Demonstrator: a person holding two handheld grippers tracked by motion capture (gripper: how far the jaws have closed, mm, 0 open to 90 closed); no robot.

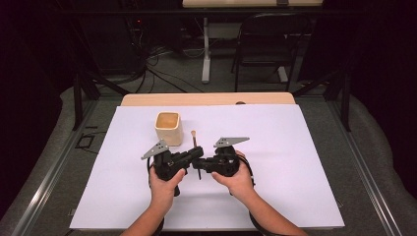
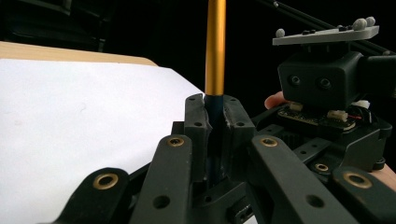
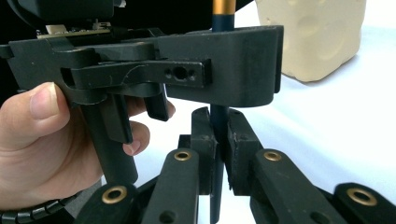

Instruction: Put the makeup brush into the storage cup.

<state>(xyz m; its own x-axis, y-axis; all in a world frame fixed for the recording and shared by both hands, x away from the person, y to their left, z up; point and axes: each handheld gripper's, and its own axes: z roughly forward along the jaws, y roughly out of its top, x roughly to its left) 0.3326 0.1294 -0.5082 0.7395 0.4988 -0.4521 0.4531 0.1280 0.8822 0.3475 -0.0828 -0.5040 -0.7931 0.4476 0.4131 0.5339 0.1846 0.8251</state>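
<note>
A slim brush [image 1: 194,141] with a pale tuft, gold ferrule [image 2: 215,46] and dark blue handle [image 3: 218,116] stands nearly upright above the white sheet. Both grippers meet on it in the middle of the table. My left gripper [image 1: 195,154] comes in from the left and is shut on the handle just below the ferrule; its jaws [image 2: 214,119] press both sides. My right gripper [image 1: 202,165] comes in from the right and is shut on the handle lower down [image 3: 219,135], under the left gripper's body [image 3: 219,65]. A cream cup [image 1: 168,128] stands just behind and left of them.
The white sheet [image 1: 275,162] covers most of the wooden table [image 1: 206,98]. A hand [image 3: 42,140] holds the left gripper. Behind the table are a black chair [image 1: 268,44], a white table leg [image 1: 206,54] and cables on the floor.
</note>
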